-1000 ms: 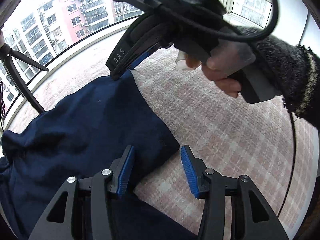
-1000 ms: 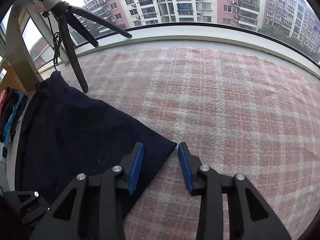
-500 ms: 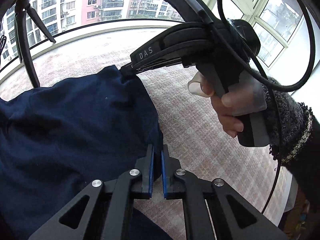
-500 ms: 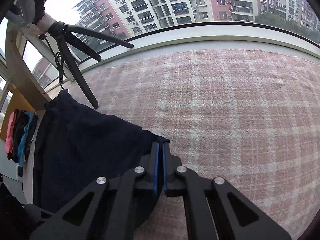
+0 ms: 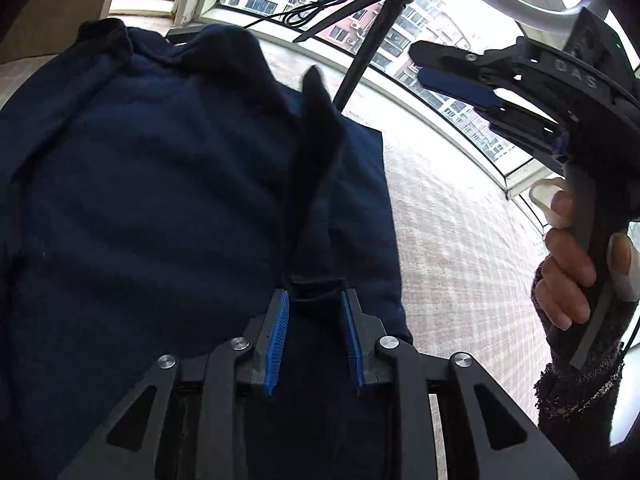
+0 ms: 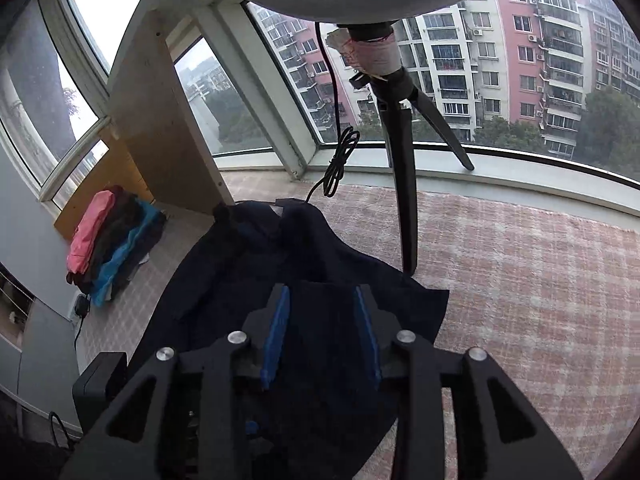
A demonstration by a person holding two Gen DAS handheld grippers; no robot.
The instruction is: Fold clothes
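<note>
While both tools' jaws part over the navy garment [image 6: 248,280], a tripod [image 6: 404,184] stands beside it.

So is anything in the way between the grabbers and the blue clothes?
Nothing visible. The left hand-held gripper and right hand-held gripper are both opening right over the navy garment, with only its cloth between their pads. The tripod leg stands beside it.
</note>
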